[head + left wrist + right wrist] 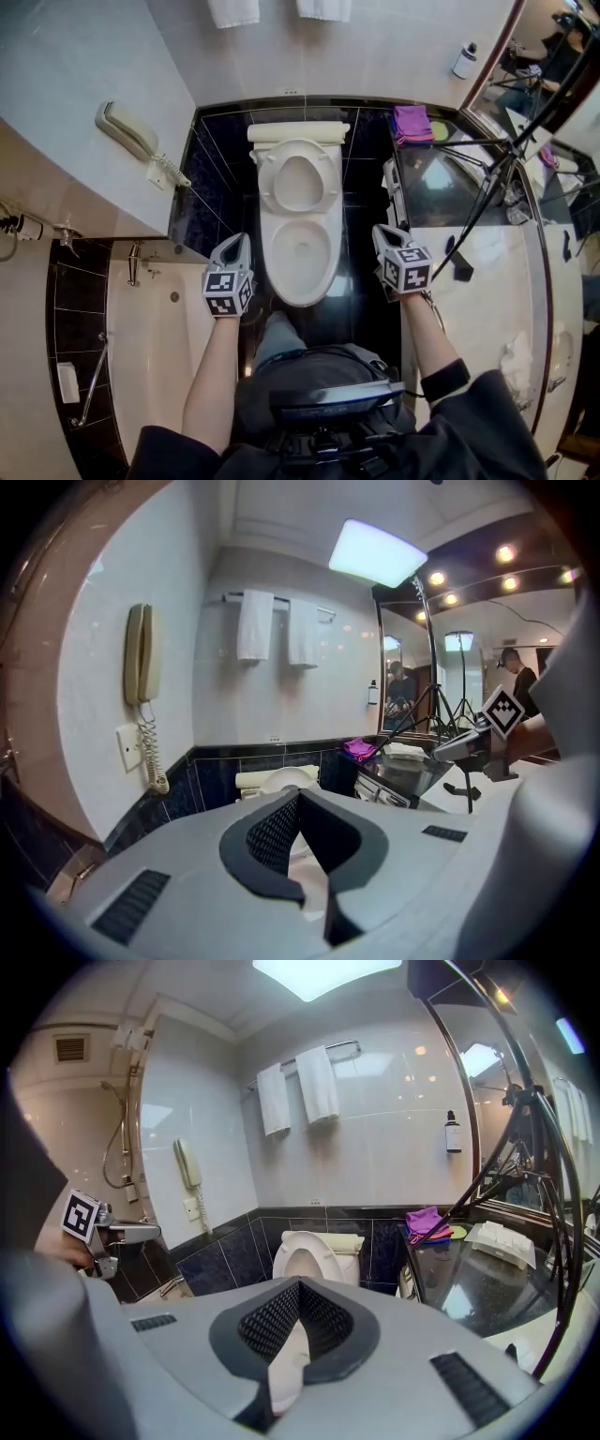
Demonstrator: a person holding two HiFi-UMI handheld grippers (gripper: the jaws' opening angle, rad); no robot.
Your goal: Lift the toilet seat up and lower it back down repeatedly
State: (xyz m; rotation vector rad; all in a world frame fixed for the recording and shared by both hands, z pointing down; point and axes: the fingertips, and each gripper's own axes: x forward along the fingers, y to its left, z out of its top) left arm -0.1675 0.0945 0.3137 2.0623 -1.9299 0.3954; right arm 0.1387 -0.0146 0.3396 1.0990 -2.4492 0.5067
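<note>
Far left of the head view: a cream wall telephone (125, 129) on the pale tile, coiled cord dangling below.

Left of centre: left gripper (238, 242), jaws pressed together on nothing, held in the air just beside the toilet bowl (302, 272) and clear of its rim.

Dead centre: toilet seat (298, 148), raised and standing upright against the lid behind it. Hinge end down at the back of the bowl, free end up by the cistern top. Long axis running top to bottom of the frame, open face toward the person. White, glossy, an oval ring with a rounded edge.

Right of centre: right gripper (386, 232), jaws likewise closed tight and empty, apart from the bowl.

Farther right: a purple cloth (412, 122) on the dark worktop (441, 178), with black tripod legs (487, 206) slanting across.
</note>
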